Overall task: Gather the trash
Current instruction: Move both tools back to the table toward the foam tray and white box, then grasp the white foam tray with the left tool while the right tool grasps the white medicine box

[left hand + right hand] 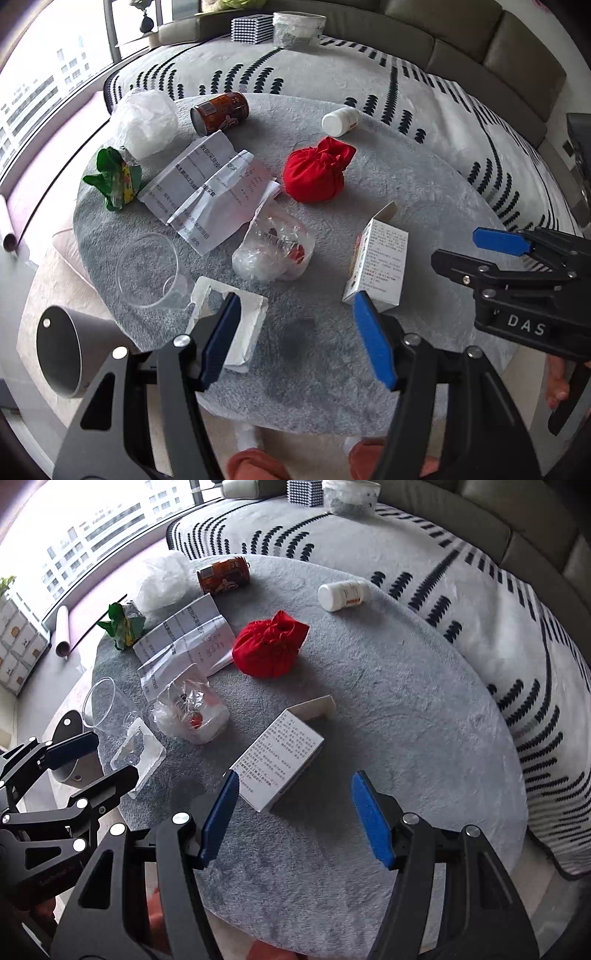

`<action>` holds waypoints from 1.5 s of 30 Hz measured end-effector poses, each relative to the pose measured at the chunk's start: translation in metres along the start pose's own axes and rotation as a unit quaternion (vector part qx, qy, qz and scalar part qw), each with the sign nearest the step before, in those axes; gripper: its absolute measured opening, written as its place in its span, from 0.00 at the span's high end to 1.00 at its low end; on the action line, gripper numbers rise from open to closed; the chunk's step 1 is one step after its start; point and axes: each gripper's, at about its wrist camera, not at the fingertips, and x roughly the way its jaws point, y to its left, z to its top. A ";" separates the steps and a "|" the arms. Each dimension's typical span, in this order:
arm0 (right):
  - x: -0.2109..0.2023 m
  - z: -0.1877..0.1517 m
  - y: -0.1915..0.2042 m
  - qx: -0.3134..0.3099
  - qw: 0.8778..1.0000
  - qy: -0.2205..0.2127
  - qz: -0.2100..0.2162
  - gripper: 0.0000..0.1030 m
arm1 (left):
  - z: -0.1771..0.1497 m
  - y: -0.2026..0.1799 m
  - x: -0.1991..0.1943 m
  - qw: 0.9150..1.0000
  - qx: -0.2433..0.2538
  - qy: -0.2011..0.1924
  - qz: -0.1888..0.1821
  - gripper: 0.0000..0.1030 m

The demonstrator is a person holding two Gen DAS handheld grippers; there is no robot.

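Beyond both wide-apart, empty tongs (297,332) (295,810), the box (279,762) lies flat, open flap pointing away.

fuzzy grey table cover (406,184), glossy metal can (219,112), crinkled paper sheets (207,184) (printed), red cloth bundle (317,173).

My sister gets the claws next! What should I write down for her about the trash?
Left claw: open, empty, near the white foam piece.
Right claw: open, empty, near the medicine box.
Still on the grey table: can, pill bottle, red cloth bundle, papers, green wrapper, plastic bags, clear cup.
Done: nothing picked up.
Left: everything. The grey bin sits by the table's left edge.
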 end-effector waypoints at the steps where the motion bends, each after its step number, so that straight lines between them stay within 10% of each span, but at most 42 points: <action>1: 0.006 -0.001 0.003 0.009 1.000 0.002 0.000 0.40 | 0.000 0.003 0.004 1.000 0.010 0.003 -0.002 0.38; 16: 0.069 -0.024 0.020 0.141 0.989 0.018 -0.044 0.33 | -0.030 0.040 0.073 0.993 0.088 0.063 -0.037 0.38; 25: 0.083 -0.023 0.032 0.140 0.989 0.026 -0.043 0.33 | -0.037 0.041 0.088 0.991 0.095 0.079 -0.045 0.40; 31: 0.089 -0.025 0.027 0.143 0.988 0.038 -0.036 0.49 | -0.035 0.034 0.092 0.991 0.093 0.082 -0.052 0.69; 45: 0.051 -0.017 0.025 0.099 0.994 0.019 -0.034 0.51 | -0.021 0.030 0.061 0.995 0.062 0.058 -0.055 0.70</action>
